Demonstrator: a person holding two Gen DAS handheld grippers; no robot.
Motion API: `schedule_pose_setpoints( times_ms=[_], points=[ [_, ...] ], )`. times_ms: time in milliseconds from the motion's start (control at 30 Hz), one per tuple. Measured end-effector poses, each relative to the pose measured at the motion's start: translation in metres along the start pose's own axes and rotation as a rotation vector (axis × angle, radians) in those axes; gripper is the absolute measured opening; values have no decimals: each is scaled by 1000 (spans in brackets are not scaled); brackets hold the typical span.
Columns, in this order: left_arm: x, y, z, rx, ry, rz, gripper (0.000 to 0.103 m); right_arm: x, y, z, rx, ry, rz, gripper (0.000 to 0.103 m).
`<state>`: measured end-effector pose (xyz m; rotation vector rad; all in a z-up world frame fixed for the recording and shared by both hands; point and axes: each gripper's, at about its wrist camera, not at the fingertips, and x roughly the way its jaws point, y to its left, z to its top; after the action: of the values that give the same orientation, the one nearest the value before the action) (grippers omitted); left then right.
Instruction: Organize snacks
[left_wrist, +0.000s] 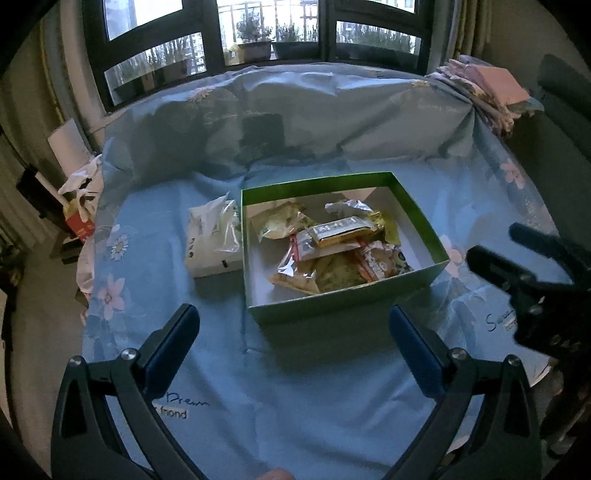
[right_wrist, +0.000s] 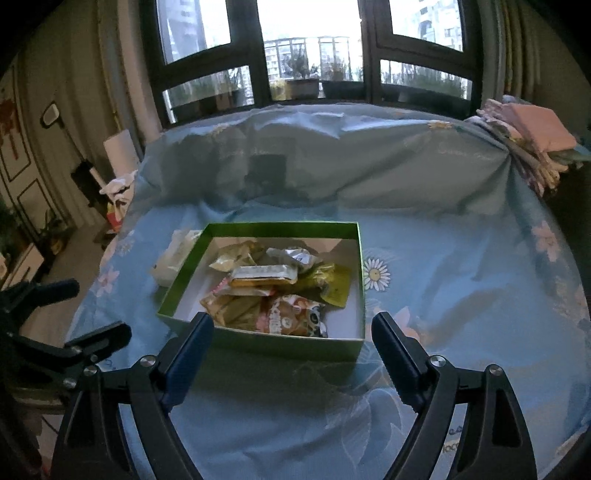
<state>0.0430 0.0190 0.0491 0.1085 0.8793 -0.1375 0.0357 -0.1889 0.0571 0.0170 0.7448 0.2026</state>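
Blue flowered cloth (left_wrist: 295, 387) over the table, dark windows (right_wrist: 310, 48) behind; green box (left_wrist: 347, 299) near the middle, snack packets (left_wrist: 332, 251) heaped inside, white pack (left_wrist: 214, 240) just beside its wall; left gripper (left_wrist: 295, 325) spread wide, empty; right gripper (right_wrist: 291, 332) likewise apart, gripping nothing

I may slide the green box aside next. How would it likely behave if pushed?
The green box looks like thin cardboard, so its walls may flex. It holds only a few snack packets, so it is probably light. On the wrinkled blue cloth it may drag fabric along.
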Motion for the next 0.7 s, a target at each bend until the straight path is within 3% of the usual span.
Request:
schedule_pose_setpoints(
  times_ms=[700],
  points=[
    [7,-9,-3,11,27,27,103,-1,3,3,-14,19,-15,87]
  ],
)
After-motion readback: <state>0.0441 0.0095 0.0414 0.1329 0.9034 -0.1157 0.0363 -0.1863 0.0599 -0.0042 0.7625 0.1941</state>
